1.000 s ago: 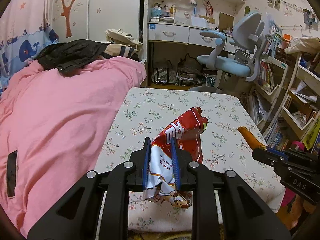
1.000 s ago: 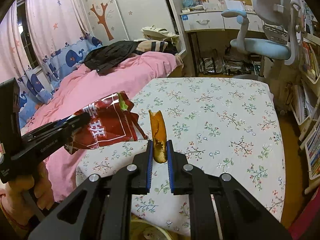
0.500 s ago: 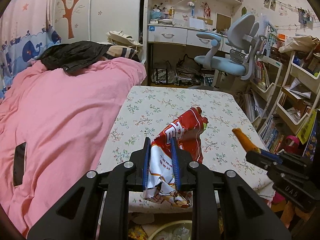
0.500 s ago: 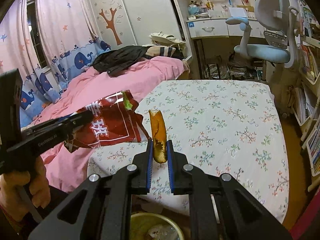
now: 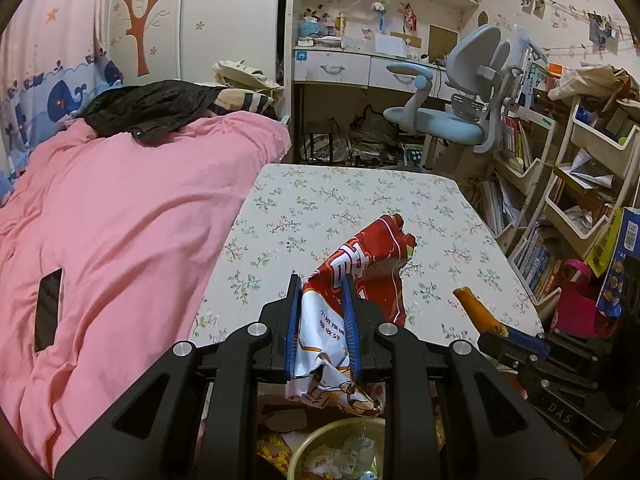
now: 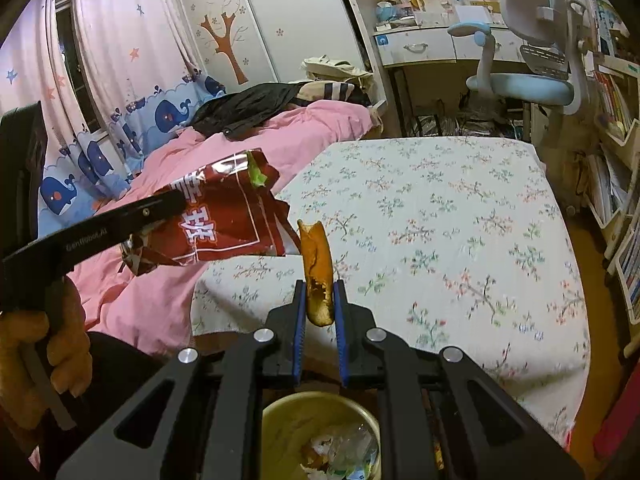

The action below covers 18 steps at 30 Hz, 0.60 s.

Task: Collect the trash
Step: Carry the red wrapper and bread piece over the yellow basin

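Observation:
A crumpled red and white snack bag (image 5: pixel 352 292) hangs in the air in front of the floral table (image 5: pixel 320 200), with my left gripper (image 5: pixel 322 280) shut on it. In the right wrist view the same snack bag (image 6: pixel 224 224) sits at the left, held by the left gripper (image 6: pixel 168 204). My right gripper (image 6: pixel 318 286) is shut on an orange-brown peel (image 6: pixel 316 264) standing upright between its pads. That peel (image 5: pixel 476 310) also shows at the lower right of the left wrist view. A yellow-green bin (image 6: pixel 320 436) with trash in it lies right below both grippers; the bin (image 5: pixel 336 452) is partly hidden.
A bed with a pink cover (image 5: pixel 120 220) runs along the table's left side, a dark phone (image 5: pixel 48 308) lying on it. Shelves of books (image 5: pixel 560 208) and a blue desk chair (image 5: pixel 452 120) stand to the right and behind. A hand (image 6: pixel 48 352) holds the left gripper.
Both grippers have drawn back from the table with their trash still held. The table's near edge and the bin below have come into view.

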Each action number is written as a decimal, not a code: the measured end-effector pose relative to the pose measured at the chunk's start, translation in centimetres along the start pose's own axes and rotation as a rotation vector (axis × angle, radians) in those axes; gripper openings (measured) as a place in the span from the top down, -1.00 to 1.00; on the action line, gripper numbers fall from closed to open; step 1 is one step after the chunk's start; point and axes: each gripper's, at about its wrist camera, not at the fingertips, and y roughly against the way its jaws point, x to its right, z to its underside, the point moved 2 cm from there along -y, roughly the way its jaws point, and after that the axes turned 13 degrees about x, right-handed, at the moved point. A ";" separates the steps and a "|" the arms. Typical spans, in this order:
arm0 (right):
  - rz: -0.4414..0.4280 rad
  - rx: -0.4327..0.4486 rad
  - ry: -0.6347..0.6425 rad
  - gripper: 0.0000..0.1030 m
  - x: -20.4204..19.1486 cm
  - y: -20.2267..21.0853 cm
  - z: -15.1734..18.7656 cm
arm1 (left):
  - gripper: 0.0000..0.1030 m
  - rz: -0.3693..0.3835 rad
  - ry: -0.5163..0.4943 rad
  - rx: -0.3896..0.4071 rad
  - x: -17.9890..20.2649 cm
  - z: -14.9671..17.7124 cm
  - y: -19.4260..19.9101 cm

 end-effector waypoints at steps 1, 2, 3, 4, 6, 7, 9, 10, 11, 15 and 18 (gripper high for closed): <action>0.000 0.000 -0.003 0.73 0.0 0.2 0.2 | 0.63 0.000 -0.001 -0.002 0.0 0.2 0.3; 0.001 -0.001 -0.008 0.73 0.0 0.4 0.5 | 0.63 0.000 -0.003 -0.003 0.0 0.3 0.5; 0.001 -0.002 -0.011 0.73 0.0 0.6 0.6 | 0.63 0.001 -0.005 -0.006 0.1 0.5 0.8; 0.001 -0.003 -0.017 0.73 0.0 0.8 0.8 | 0.63 0.002 -0.006 -0.008 0.1 0.7 1.0; 0.000 -0.004 -0.025 0.73 -0.2 1.1 1.1 | 0.63 0.003 -0.010 -0.017 0.2 1.3 1.5; 0.000 -0.004 -0.028 0.73 -0.2 1.2 1.3 | 0.63 0.004 -0.010 -0.022 0.1 1.5 1.7; -0.001 -0.006 -0.034 0.73 -0.3 1.5 1.6 | 0.63 0.005 -0.011 -0.032 0.1 2.1 2.1; -0.002 -0.008 -0.037 0.73 -0.4 1.7 1.9 | 0.63 0.006 -0.010 -0.039 0.1 2.4 2.3; -0.002 -0.009 -0.038 0.73 -0.4 1.8 2.0 | 0.63 0.006 -0.010 -0.045 0.1 2.7 2.5; -0.006 -0.015 -0.051 0.73 -0.7 2.4 2.7 | 0.63 0.009 -0.014 -0.066 0.3 3.8 3.1; -0.010 -0.021 -0.051 0.73 -1.2 2.9 3.3 | 0.63 0.011 -0.017 -0.085 0.3 4.8 3.5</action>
